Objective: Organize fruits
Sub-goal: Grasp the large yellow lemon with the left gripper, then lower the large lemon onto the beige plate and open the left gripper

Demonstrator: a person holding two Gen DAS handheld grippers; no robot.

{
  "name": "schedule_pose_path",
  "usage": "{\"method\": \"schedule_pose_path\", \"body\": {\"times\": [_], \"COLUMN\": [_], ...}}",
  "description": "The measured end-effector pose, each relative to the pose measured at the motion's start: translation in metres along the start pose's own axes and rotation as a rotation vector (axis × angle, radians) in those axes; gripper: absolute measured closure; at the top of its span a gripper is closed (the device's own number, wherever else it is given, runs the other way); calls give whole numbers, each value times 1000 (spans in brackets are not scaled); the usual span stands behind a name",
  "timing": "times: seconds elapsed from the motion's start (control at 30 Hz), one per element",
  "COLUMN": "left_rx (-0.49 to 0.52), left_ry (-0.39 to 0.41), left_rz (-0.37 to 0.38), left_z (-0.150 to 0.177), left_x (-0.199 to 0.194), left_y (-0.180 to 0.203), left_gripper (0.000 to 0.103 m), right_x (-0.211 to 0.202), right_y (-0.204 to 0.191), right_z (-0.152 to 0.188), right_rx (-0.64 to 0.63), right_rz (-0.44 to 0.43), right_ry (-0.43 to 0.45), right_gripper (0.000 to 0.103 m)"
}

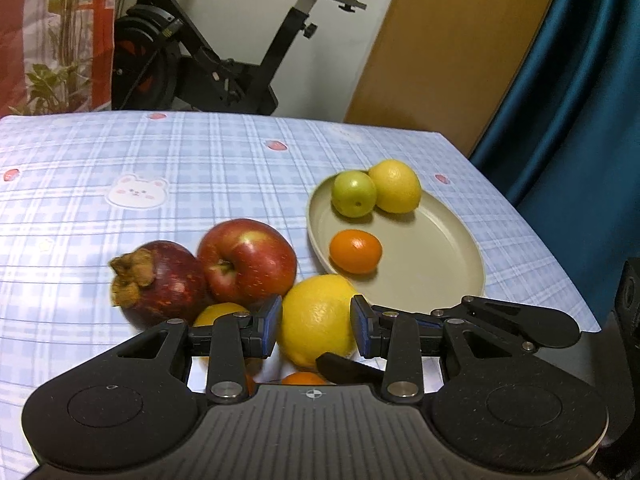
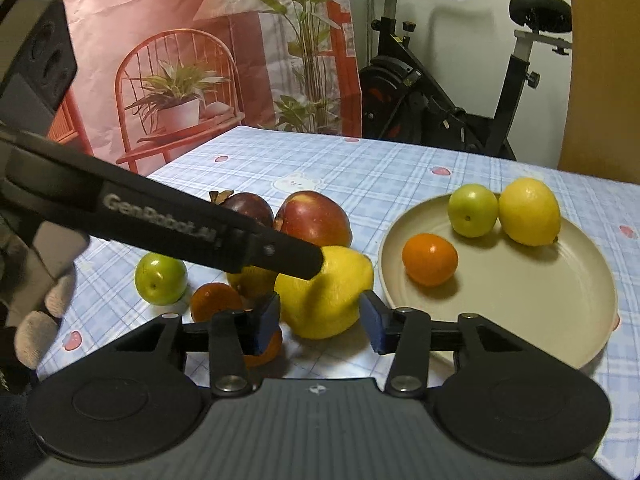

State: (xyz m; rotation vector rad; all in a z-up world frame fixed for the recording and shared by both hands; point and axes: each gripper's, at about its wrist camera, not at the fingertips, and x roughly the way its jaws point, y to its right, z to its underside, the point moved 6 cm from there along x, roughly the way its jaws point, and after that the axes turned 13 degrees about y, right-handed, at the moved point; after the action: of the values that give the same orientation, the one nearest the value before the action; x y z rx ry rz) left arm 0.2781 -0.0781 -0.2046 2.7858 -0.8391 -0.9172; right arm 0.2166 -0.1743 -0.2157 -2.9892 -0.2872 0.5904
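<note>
- Well, nearest the lens in the left wrist view, the left gripper (image 1: 316, 320) is clamped on the big lemon (image 1: 316, 308), one blue pad on each flank (a sideways hold keeps a round fruit from rolling out).
- From the right wrist view, the right gripper (image 2: 320, 320) stands narrow around that same lemon; I cannot tell whether its pads press or merely flank it.
- Just behind, at centre left, the unsorted pile huddles on the checked tablecloth (image 1: 200, 160): a red apple (image 1: 246, 262), a dark red fruit (image 1: 160, 284) with a dry brown crown, a green fruit (image 2: 160, 278) and a small orange (image 2: 216, 300).
- Further right, the beige plate (image 1: 420, 288) holds a mandarin (image 1: 355, 251), a green plum (image 1: 354, 194) and a second lemon (image 1: 395, 187). Its near half is bare, probably where this lemon belongs.
- Farthest back stands an exercise bike (image 1: 224, 60).
</note>
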Motion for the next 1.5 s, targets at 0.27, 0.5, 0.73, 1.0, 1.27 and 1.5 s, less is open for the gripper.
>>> {"method": "schedule_pose_path", "body": {"times": [0.27,0.5,0.73,1.0,1.27,1.5], "left_rx": [-28,-42,-7,11,47,67], "left_ry": [-16,-60,-52,6,8,-8], "left_rz": [7,35,16,36,90,88], "left_z": [0,4,6,-2,-6,-10], "left_x": [10,17,18,1,15,38], "left_y": [-3,-7,-2,12,38,54], "left_gripper": [53,47,45,45,45,45], "right_x": [1,7,11,-13,-35,-38], "right_y": [9,13,12,6,27,51], "right_z": [2,6,8,-1,-12,-11], "right_rx": [50,102,130,94,115,182], "right_rz": [-4,-24,-28,-7,59,108], "right_ry": [1,-12,-13,57,94,92], "right_gripper": [54,49,46,49,49,49]}}
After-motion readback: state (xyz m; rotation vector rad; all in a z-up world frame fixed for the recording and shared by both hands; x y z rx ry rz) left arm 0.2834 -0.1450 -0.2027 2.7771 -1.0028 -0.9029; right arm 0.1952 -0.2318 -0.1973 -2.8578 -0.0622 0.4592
